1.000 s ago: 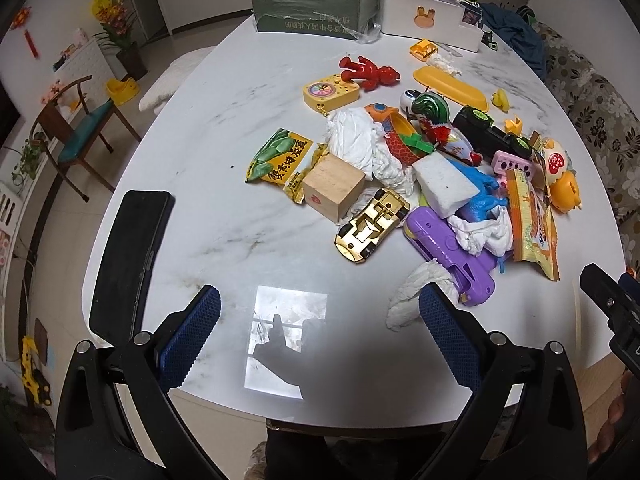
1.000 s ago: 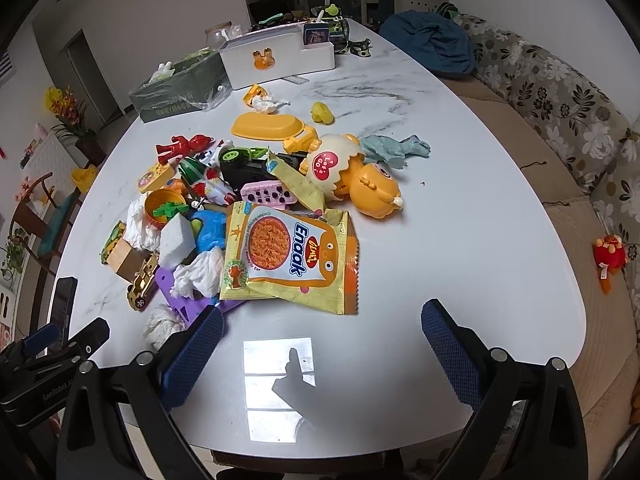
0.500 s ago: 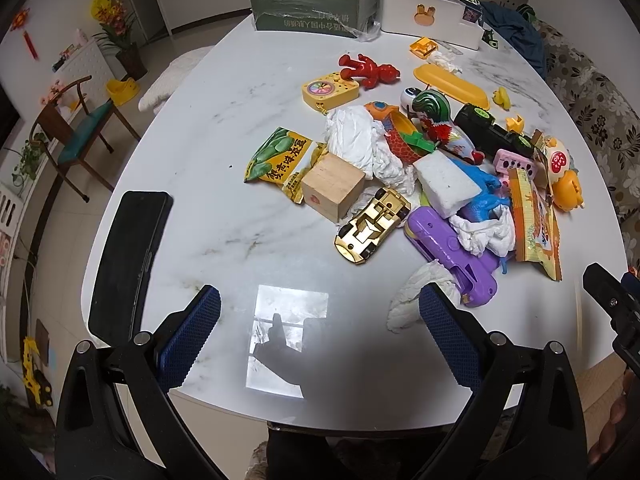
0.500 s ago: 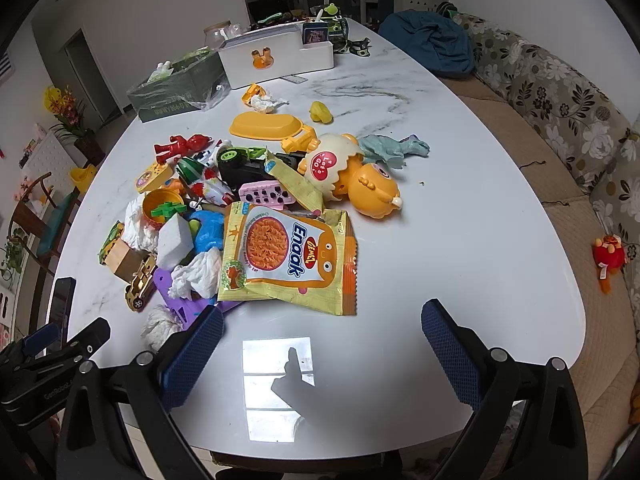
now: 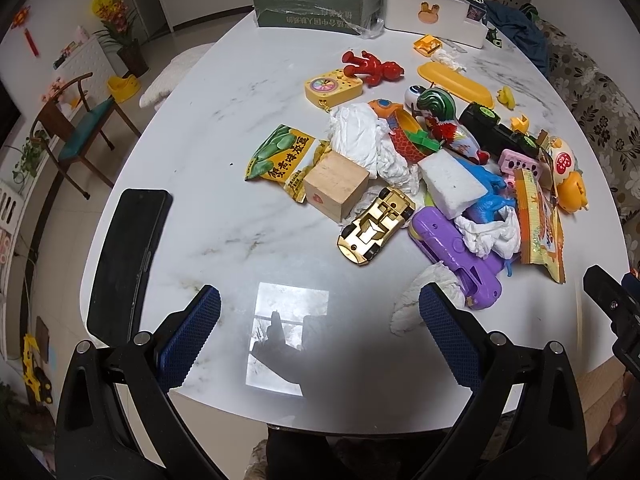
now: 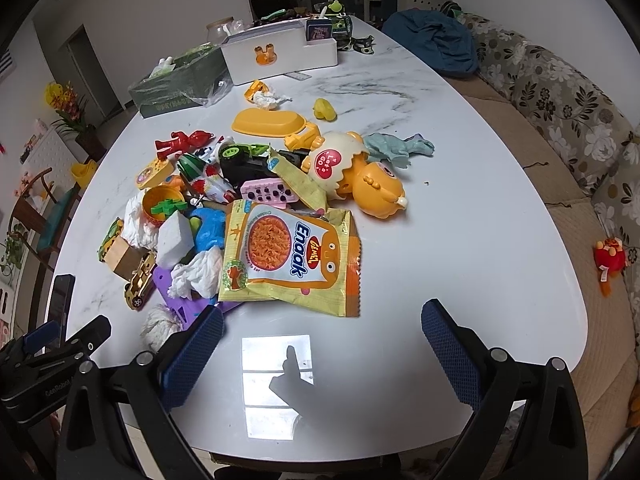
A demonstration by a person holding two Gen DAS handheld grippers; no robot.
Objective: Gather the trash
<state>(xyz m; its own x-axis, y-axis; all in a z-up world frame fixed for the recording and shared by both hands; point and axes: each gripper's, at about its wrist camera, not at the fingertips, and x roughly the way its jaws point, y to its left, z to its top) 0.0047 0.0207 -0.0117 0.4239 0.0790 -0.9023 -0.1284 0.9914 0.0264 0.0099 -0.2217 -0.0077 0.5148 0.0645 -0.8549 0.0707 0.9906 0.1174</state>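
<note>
Surface: white marble-patterned surface point(image 5: 208, 152) is carrying a jumble of toys and trash, with a floral sofa point(image 6: 560, 92) lying along its right side.
Left tongs: left tongs point(image 5: 320, 320) are hovering over the near edge, spread wide and gripping nothing.
Right tongs: right tongs point(image 6: 322, 344) are hovering over bare marble near the edge, spread wide and gripping nothing.
Enaak snack wrapper: yellow Enaak packet point(image 6: 292, 256) is lying flat at the near side of the pile, ahead of the right tongs, overlapping a purple toy gun point(image 5: 456, 256).
Green-yellow snack packet: packet point(image 5: 280, 156) is lying on the left side of the pile, touching a wooden block point(image 5: 336, 186).
Crumpled tissues: one tissue point(image 5: 416, 296) is sitting just beside the left tongs' right finger; another tissue wad point(image 5: 490, 232) is resting on the purple toy gun; a large tissue heap point(image 5: 360, 140) is lying behind the wooden block.
Gold toy car: gold toy car point(image 5: 376, 226) is sitting between the wooden block and the purple toy gun.
Phone: black phone point(image 5: 128, 260) is lying at the left edge, apart from the pile.
Far end: green tissue box point(image 5: 316, 6) and white box point(image 5: 432, 20) are standing side by side.
</note>
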